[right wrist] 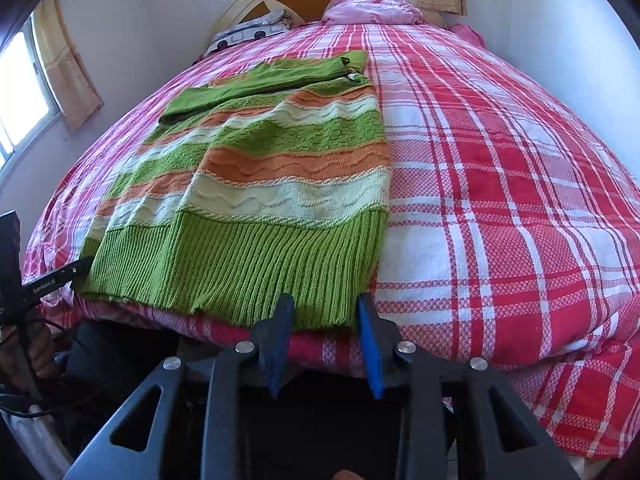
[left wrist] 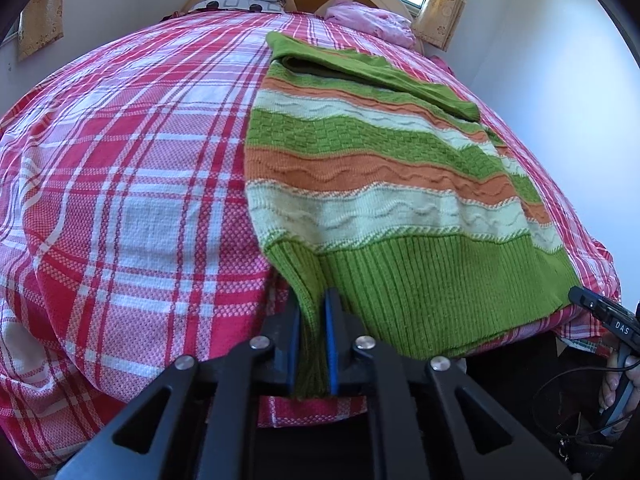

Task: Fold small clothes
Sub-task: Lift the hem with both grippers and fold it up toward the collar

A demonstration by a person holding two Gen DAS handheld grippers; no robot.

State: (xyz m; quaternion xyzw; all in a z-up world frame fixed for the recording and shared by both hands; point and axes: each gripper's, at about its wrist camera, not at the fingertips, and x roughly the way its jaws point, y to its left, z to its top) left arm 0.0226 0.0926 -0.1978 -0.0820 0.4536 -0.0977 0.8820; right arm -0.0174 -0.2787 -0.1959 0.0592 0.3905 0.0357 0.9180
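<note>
A green, orange and cream striped knit sweater (left wrist: 372, 184) lies on the red plaid bed, folded lengthwise with a sleeve across its top. It also shows in the right wrist view (right wrist: 272, 176). My left gripper (left wrist: 314, 308) is shut on the sweater's green ribbed hem at its left corner, near the bed's front edge. My right gripper (right wrist: 324, 304) is open, its jaws on either side of the hem's right corner at the bed edge, gripping nothing. The other gripper's tip (right wrist: 76, 270) shows at the left of the hem.
The red and white plaid bedspread (left wrist: 120, 208) covers the bed (right wrist: 500, 200). A pink cloth (right wrist: 372, 10) and a patterned pillow (right wrist: 248, 34) lie by the headboard. Walls and curtained windows stand on both sides. A hand with cables (left wrist: 616, 384) is at lower right.
</note>
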